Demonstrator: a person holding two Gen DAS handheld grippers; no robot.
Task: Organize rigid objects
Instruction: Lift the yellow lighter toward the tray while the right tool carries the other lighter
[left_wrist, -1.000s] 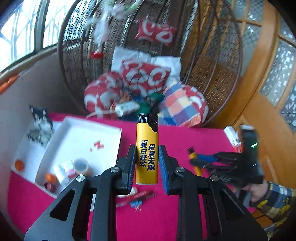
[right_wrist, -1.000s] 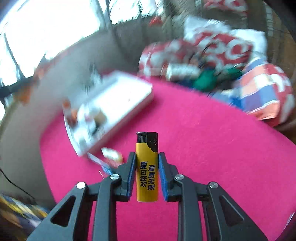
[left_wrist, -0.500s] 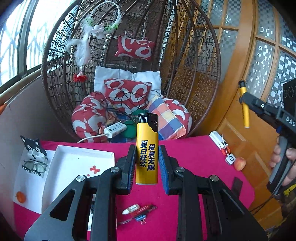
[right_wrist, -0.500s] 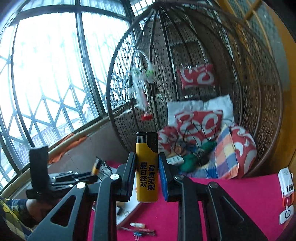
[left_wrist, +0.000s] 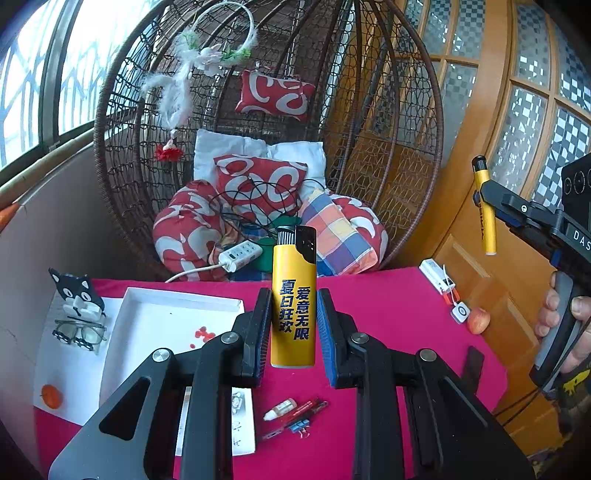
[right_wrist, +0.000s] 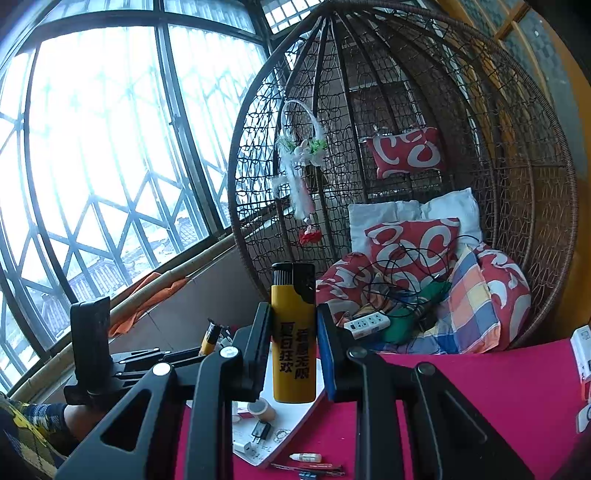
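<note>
A: Left gripper (left_wrist: 293, 325), at the bottom centre of its own view, clamps a tall yellow plastic lighter with a black cap (left_wrist: 293, 295) upright between the blue pads.

B: And the right gripper (right_wrist: 293, 350) grips a second yellow lighter (right_wrist: 293, 332) the same way, low in its frame.

A: Both pinch only the lower body. A tilt could let either one slide out.

B: Below lies the pink tablecloth (left_wrist: 388, 314), with the shallow white tray (left_wrist: 147, 321) at lower left. A drop could knock the small white dropper bottle (left_wrist: 279, 408).

A: Farther back, the wicker egg chair (left_wrist: 406, 110) could catch a careless swing.
</note>
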